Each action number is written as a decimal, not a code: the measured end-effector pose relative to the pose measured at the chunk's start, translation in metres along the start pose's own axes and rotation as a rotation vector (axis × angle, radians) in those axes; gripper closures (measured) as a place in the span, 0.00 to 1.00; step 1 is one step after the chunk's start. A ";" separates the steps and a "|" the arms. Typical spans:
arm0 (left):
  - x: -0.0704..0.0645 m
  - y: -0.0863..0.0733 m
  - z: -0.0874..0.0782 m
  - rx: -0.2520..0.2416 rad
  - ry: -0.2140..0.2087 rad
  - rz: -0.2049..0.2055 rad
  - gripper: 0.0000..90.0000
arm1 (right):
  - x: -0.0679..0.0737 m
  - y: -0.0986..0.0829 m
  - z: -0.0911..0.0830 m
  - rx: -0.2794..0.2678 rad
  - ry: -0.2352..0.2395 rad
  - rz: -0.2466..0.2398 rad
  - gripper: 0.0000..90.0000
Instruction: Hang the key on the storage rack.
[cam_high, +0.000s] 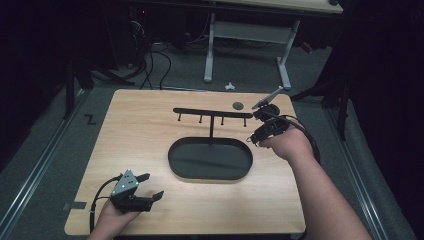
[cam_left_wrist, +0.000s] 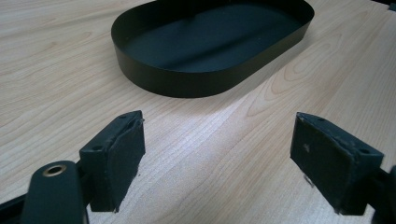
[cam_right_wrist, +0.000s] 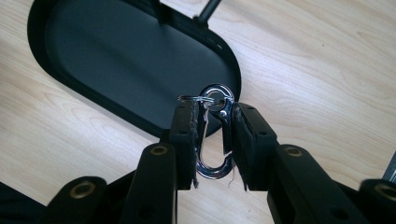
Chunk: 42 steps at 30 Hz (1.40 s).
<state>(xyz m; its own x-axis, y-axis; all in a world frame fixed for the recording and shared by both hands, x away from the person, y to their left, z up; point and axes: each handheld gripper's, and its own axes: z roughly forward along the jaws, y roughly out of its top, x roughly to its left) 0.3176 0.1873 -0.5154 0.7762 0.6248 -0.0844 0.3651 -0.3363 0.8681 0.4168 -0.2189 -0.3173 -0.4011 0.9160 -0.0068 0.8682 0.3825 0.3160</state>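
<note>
At the middle of the wooden table (cam_high: 145, 130), a black oval tray (cam_high: 210, 158) is seen, and all places below are given relative to it. From its far rim a thin post rises to a black crossbar (cam_high: 212, 113) from which four short pegs hang. A small dark disc (cam_high: 238, 105) lies on the table beyond the tray, past the right part of the crossbar.

Just off the tray's right end, level with its far rim, the right gripper (cam_high: 254, 139) is held in the person's right hand (cam_high: 287, 145). In the right gripper view its jaws are nearly closed, and a small silver snap hook (cam_right_wrist: 214, 140) is clamped between the pads (cam_right_wrist: 187, 140); the hook's ring end points toward the tray's rounded end and a thin split ring (cam_right_wrist: 194, 98) is seen at that end. Whether the hook touches the table cannot be told.

Near and to the left of the tray, toward the person's edge of the table, the left gripper (cam_high: 150, 186) is held in the left hand (cam_high: 112, 220). Its jaws are spread wide and nothing is held between them; in the left gripper view bare wood is seen between the pads (cam_left_wrist: 126, 154), with the tray's near wall (cam_left_wrist: 187, 81) ahead of them.
</note>
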 end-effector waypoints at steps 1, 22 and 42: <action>0.000 0.000 0.000 0.000 0.001 -0.001 0.20 | 0.000 0.001 -0.001 -0.006 0.002 0.000 0.79; 0.001 -0.001 -0.001 0.001 0.000 -0.007 0.20 | 0.002 0.026 -0.011 -0.045 -0.003 0.003 0.79; 0.002 -0.001 -0.002 0.004 -0.001 -0.006 0.20 | -0.001 0.042 -0.006 -0.049 -0.020 0.018 0.79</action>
<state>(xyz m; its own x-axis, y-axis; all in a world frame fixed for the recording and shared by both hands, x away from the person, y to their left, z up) 0.3177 0.1902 -0.5159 0.7744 0.6263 -0.0901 0.3718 -0.3351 0.8657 0.4513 -0.2043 -0.2980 -0.3792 0.9251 -0.0194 0.8595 0.3600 0.3628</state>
